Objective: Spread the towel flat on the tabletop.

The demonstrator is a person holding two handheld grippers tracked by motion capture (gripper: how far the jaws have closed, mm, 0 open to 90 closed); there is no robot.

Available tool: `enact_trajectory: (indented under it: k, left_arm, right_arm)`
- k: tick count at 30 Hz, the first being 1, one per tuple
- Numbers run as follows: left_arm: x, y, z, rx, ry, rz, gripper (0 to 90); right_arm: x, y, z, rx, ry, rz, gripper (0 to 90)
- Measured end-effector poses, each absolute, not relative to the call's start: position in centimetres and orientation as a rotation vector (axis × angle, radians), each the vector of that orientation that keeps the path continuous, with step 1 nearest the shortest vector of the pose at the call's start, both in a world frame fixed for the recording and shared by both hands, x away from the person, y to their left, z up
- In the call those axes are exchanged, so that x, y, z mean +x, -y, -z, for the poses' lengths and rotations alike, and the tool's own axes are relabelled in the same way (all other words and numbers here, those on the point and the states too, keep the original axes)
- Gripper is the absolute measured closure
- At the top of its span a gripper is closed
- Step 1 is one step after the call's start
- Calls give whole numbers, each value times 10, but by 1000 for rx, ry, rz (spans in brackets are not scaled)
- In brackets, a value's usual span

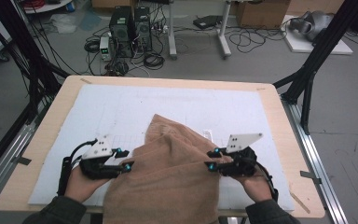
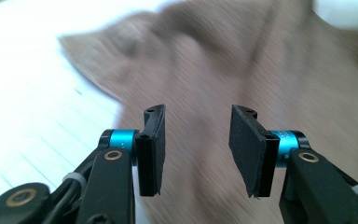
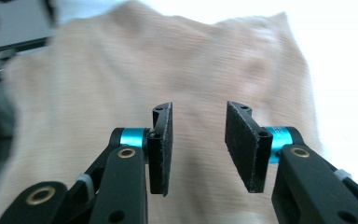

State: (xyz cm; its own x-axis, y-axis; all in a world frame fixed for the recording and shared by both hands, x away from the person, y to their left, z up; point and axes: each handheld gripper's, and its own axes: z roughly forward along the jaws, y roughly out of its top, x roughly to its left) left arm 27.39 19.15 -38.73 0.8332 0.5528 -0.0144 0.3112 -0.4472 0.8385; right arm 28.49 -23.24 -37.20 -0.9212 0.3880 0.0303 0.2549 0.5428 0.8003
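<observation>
Two grippers, left (image 1: 125, 159) and right (image 1: 212, 158), flanking brown towel (image 1: 168, 172) heaped on white mat (image 1: 121, 107), draped over table's (image 1: 279, 116) near edge. Jaws apart, gripping nothing. Computer towers (image 1: 130, 30), cables beyond.

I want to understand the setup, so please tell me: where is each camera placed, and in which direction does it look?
High view: fixed above the person's side, looking forward and down on the table; both forearms, the left gripper and the right gripper show.
Left gripper view: rides on the left gripper, looking along its open jaws at the brown towel.
Right gripper view: rides on the right gripper, looking along its open jaws at the towel.
All views share the towel on the white mat.
</observation>
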Motion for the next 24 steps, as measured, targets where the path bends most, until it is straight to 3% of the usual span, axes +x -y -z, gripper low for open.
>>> enact_trajectory:
  k: [7,12,13,15,19,24]
  left_arm:
    - [324,-168,408,2127,-706,-271,553]
    - [330,-158,423,2201,-718,-240,547]
    - [329,-157,423,2195,-713,-235,550]
    - [326,-158,421,2193,-702,-237,552]
    - [322,-158,418,2193,-687,-239,563]
    - [317,-160,414,2171,-662,-257,579]
  right_arm:
    - [336,253,404,786,-2636,-1164,622]
    - [349,258,429,892,-2680,-1031,609]
    - [352,257,434,892,-2698,-1005,653]
    - [354,259,433,855,-2731,-1035,854]
    - [370,249,421,813,-2791,-926,865]
    - [397,252,382,861,-2514,-875,853]
